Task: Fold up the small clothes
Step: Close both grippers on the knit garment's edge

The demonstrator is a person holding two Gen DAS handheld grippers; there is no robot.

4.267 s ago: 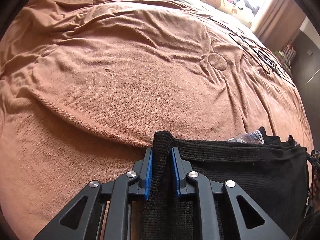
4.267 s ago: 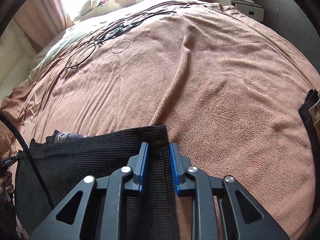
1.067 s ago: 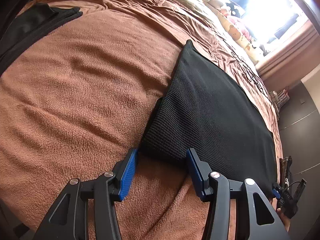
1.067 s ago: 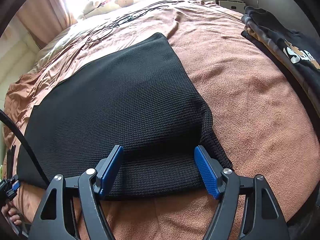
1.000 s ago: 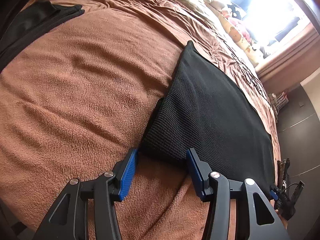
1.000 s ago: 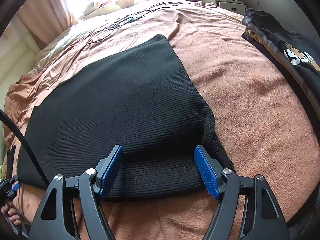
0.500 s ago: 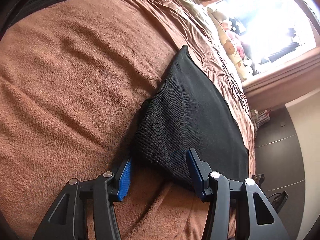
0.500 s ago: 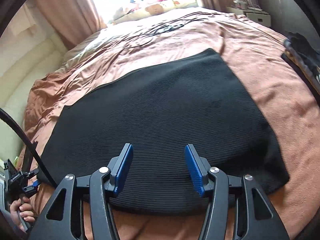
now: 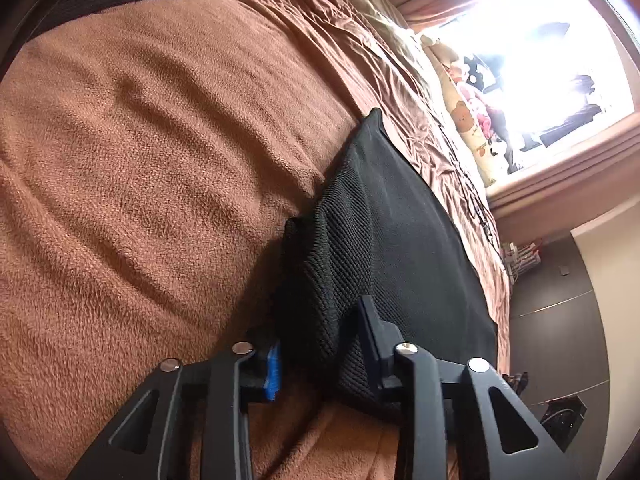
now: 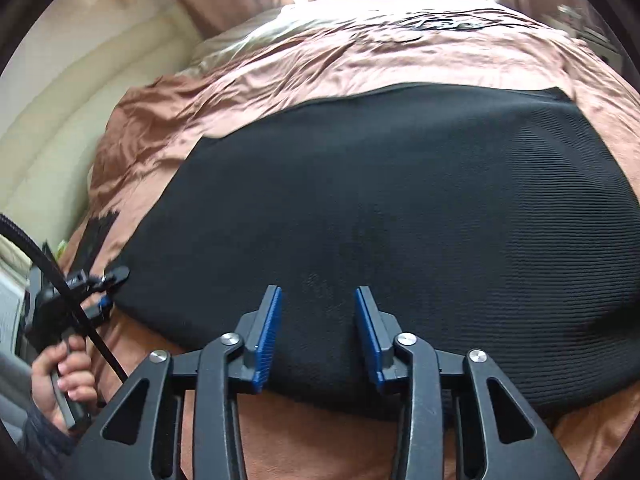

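The worry is the left gripper (image 9: 320,344): its jaws are closing on the bunched near-left corner of the black knit garment (image 9: 400,240), and a pinch that catches only the top layer, or snags the brown blanket (image 9: 140,140) beneath, would drag the fold crooked. The right gripper (image 10: 317,336) is also closing, over the garment's near edge, though its blue pads (image 10: 267,340) are not pressing cloth. The garment lies flat across the bed, stretching away from both grippers.
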